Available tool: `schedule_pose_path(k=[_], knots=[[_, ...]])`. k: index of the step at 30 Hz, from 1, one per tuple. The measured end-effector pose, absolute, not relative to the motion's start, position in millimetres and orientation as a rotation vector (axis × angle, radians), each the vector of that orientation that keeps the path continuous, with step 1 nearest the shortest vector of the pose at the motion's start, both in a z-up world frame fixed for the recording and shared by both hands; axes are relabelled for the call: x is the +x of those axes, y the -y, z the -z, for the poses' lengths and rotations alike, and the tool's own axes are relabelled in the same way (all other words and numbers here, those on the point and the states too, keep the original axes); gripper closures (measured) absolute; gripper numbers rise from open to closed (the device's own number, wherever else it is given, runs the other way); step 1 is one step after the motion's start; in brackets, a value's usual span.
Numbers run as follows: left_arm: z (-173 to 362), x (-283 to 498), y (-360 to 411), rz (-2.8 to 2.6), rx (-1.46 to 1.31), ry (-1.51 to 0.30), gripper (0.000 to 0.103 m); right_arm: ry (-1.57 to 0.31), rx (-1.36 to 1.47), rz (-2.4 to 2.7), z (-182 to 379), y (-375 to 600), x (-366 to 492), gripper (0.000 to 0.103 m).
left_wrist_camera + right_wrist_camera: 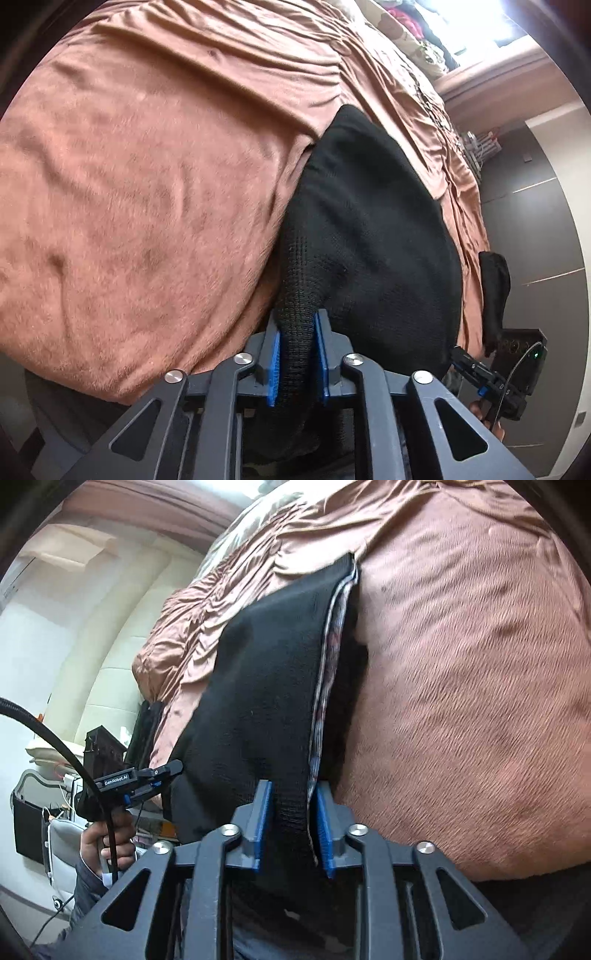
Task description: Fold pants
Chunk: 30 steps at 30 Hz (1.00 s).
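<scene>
The left gripper (297,354) has a bunched bit of the black pants (369,229) between its blue pads (274,365). The cloth fills the gap and touches both pads, so it looks pinched, though not very tight. The right gripper (291,827) has another part of the pants (266,686) between its pads. The left pad sits on the cloth, but the right pad seems to stand a little off it, so I cannot tell if that grip is firm.

The pants lie on the bed (140,192), near its side edge, on the brown blanket (472,686). One end reaches toward the middle of the bed, and the other end comes off the edge to the two grippers.

What could go wrong? The pants could slip out if the pads are loose, and then drop off the edge of the bed. The fuzzy blanket could also drag on the cloth, so the fold gets lumpy. If one hand pulls more than the other, the pants will twist.
</scene>
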<state>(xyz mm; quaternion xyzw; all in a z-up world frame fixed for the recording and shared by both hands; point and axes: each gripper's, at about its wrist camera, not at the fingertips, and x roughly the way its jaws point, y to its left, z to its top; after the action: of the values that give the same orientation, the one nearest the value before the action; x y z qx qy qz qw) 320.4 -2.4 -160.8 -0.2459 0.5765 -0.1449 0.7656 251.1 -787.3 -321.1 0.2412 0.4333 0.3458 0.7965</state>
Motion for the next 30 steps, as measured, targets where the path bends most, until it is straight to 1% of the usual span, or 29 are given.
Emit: schedule_pose_path(k=[1,2,3,5,7,10,17,22,25,30], knots=[[158.9,322.2,4.2,0.319,-0.522,-1.247,0.072,-0.921,0.532,-0.738,319.6,792.1,257.4,0.068],[156.4,325.3,7.1,0.325,-0.511,-1.238,0.061,-0.916,0.552,-0.736,319.6,797.5,263.6,0.058],[155.4,327.0,7.9,0.33,-0.508,-1.232,0.053,-0.914,0.578,-0.735,320.3,803.6,270.9,0.051],[153.5,331.8,8.5,0.327,-0.496,-1.223,0.05,-0.911,0.613,-0.733,322.6,810.4,280.9,0.05],[153.0,336.0,6.4,0.325,-0.493,-1.22,0.049,-0.914,0.668,-0.734,326.7,818.9,296.1,0.049],[154.9,348.2,3.3,0.325,-0.496,-1.221,0.049,-0.917,0.733,-0.739,332.9,826.7,312.2,0.045],[160.6,377.3,5.7,0.345,-0.501,-1.224,0.049,-0.965,0.811,-0.74,346.1,828.5,343.9,0.045],[165.8,395.7,9.3,0.352,-0.505,-1.237,0.049,-1.005,0.826,-0.743,348.7,814.6,344.3,0.045],[169.3,404.6,10.9,0.364,-0.513,-1.244,0.049,-1.024,0.818,-0.735,341.2,809.7,340.8,0.045],[172.8,413.7,12.0,0.374,-0.513,-1.25,0.049,-1.031,0.782,-0.749,338.9,816.0,322.6,0.045]])
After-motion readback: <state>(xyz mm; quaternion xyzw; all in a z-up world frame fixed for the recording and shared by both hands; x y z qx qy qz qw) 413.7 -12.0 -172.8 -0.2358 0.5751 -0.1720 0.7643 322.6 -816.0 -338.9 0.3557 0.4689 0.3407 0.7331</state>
